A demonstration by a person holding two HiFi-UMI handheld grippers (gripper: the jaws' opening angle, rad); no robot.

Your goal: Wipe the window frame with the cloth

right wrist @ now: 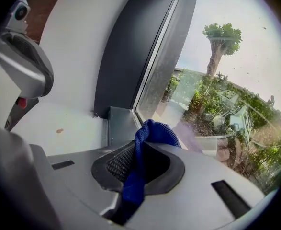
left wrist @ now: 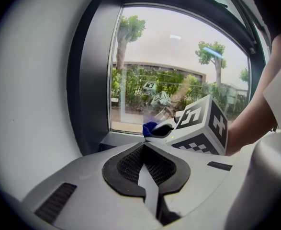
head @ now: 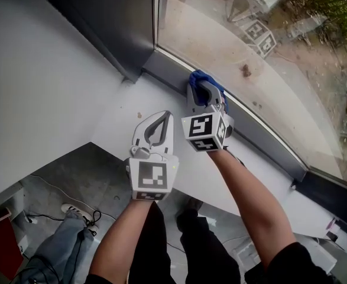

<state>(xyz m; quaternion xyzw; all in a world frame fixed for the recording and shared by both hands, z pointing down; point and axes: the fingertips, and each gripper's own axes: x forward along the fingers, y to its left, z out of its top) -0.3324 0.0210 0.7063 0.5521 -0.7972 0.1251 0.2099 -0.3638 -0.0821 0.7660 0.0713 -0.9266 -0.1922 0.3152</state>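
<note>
White window sill lies nearest, and the left gripper hangs over it, its jaws pressed together on nothing. Farther off, to its right, the right gripper clamps the blue cloth at the grey window frame. Only the right gripper view shows the cloth running down between the jaws.
</note>
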